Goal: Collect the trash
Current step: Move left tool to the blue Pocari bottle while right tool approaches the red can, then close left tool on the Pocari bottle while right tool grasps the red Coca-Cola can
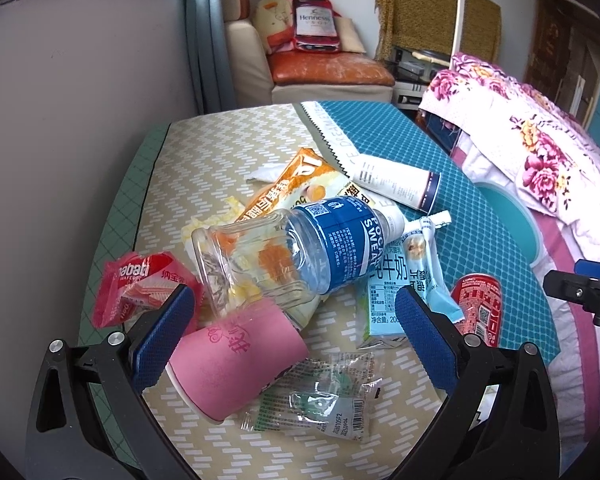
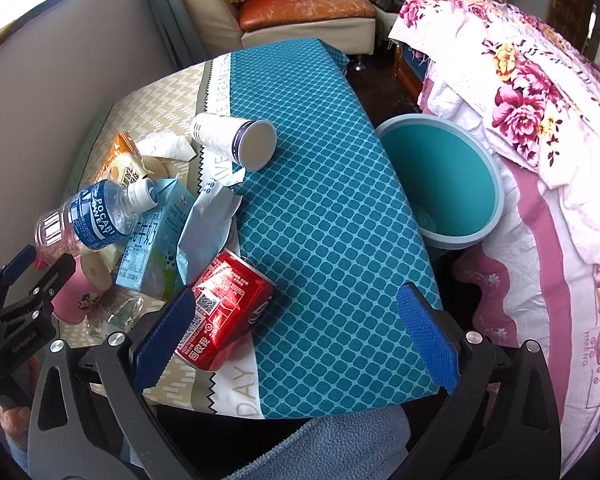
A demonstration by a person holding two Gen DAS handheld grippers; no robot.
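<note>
Right now the trash lies in a heap on the desk [image 2: 340, 208], mostly on its left side. A clear plastic bottle [image 1: 300, 248] with a blue label rests on top of the heap, lying on its side. Under its bottom end lies a pink paper cup [image 1: 236, 364], tipped over, and next to that is a clear wrapper [image 1: 324, 396]. A red snack pack [image 1: 136, 288] sits to the left. A light blue milk carton [image 2: 148, 248] lies flat beside a red can [image 2: 224, 312], which is also on its side. Farther back lies a white cup [image 2: 236, 140]. The left gripper [image 1: 296, 336] hangs over the pink cup with its fingers wide open, holding nothing. The right gripper [image 2: 296, 332] is open too, with the red can touching its left finger. A teal bin [image 2: 444, 184] stands on the floor just beside the desk, next to a flowery blanket [image 2: 540, 120].
</note>
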